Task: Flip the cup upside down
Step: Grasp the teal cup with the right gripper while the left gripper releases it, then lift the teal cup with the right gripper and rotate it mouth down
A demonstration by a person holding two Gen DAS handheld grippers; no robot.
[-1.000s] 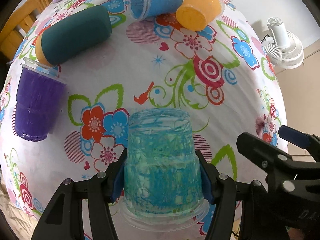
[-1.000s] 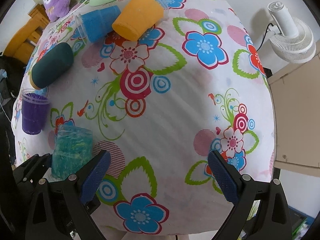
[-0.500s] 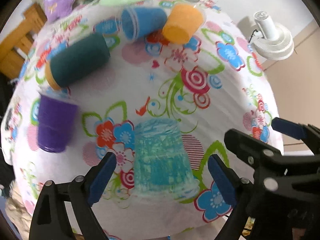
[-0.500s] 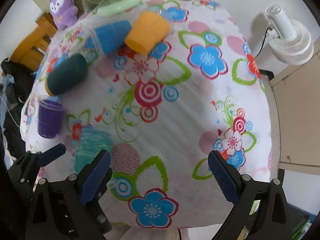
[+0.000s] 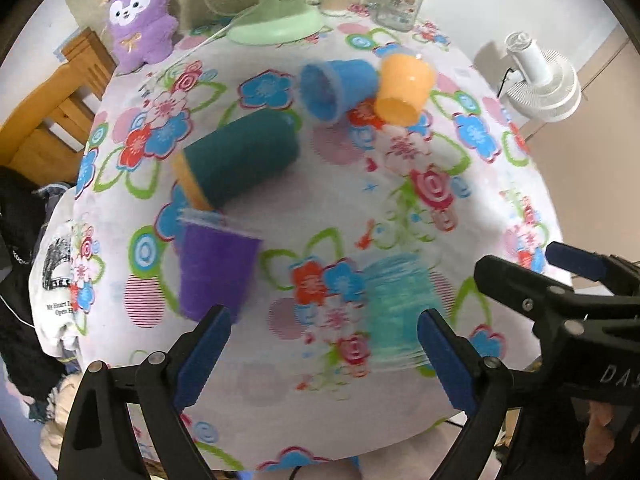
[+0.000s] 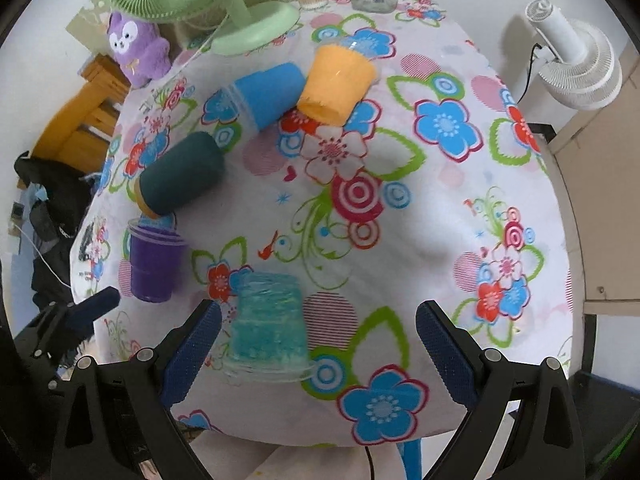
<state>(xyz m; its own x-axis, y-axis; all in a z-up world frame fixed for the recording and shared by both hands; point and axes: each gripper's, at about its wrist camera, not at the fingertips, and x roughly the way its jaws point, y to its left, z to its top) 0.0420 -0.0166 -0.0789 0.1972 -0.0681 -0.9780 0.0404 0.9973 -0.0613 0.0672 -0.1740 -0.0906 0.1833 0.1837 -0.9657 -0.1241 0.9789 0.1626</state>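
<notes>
Teal cup (image 6: 268, 326): lower centre of the right view, rim down on the floral tablecloth (image 6: 440, 208), so we judge the flip done
Left gripper (image 5: 320, 354): fingers spread wide, gripping nothing
Right gripper (image 6: 320, 344): fingers spread too, hovering idle

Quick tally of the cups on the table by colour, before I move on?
Teal-scribbled clear plastic cup, rim down: 1
Purple plastic cup, upright: 1
Dark green cup, on its side: 1
Blue plastic cup, on its side: 1
Orange plastic cup, on its side: 1
Total: 5
</notes>
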